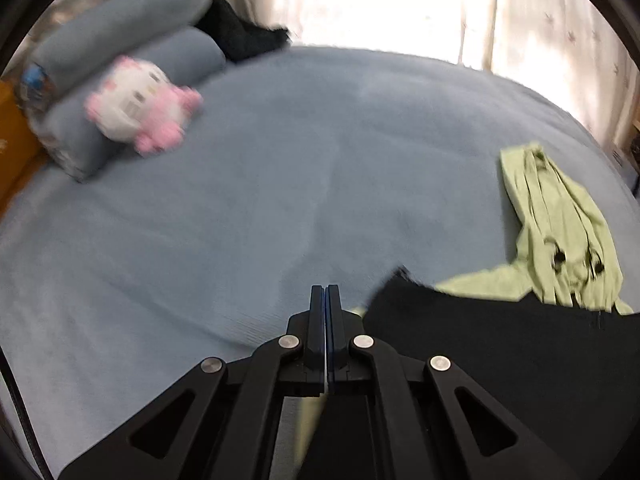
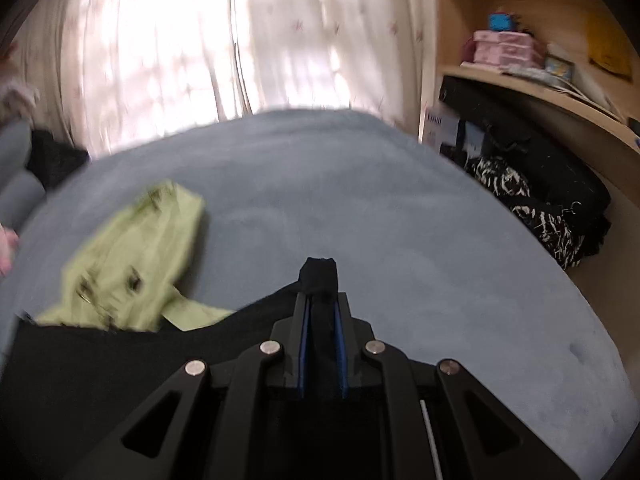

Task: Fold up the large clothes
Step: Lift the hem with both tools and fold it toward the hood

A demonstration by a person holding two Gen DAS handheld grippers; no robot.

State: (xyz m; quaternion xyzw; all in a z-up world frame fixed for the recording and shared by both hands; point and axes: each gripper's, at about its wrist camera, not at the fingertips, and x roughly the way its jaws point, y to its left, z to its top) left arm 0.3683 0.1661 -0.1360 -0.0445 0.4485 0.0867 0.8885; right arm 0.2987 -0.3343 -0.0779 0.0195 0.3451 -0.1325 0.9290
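A black garment [image 1: 500,344] lies spread on the blue bed cover [image 1: 280,180], its far edge overlapping a crumpled pale green garment [image 1: 560,232]. My left gripper [image 1: 326,290] is shut, fingers pressed flat together just left of the black cloth's raised corner, and no cloth shows between them. In the right wrist view, my right gripper [image 2: 320,296] is shut on a bunch of the black garment [image 2: 100,360], and a tuft pokes out past its fingertips. The green garment [image 2: 136,256] lies to the left on the bed cover [image 2: 400,220].
A pink and white plush toy [image 1: 140,108] leans on blue pillows [image 1: 132,20] at the far left, with a dark cloth heap [image 1: 240,36] behind. Curtains [image 2: 160,40] hang beyond the bed. A wooden shelf [image 2: 540,80] and patterned black clothes [image 2: 532,208] stand at the right.
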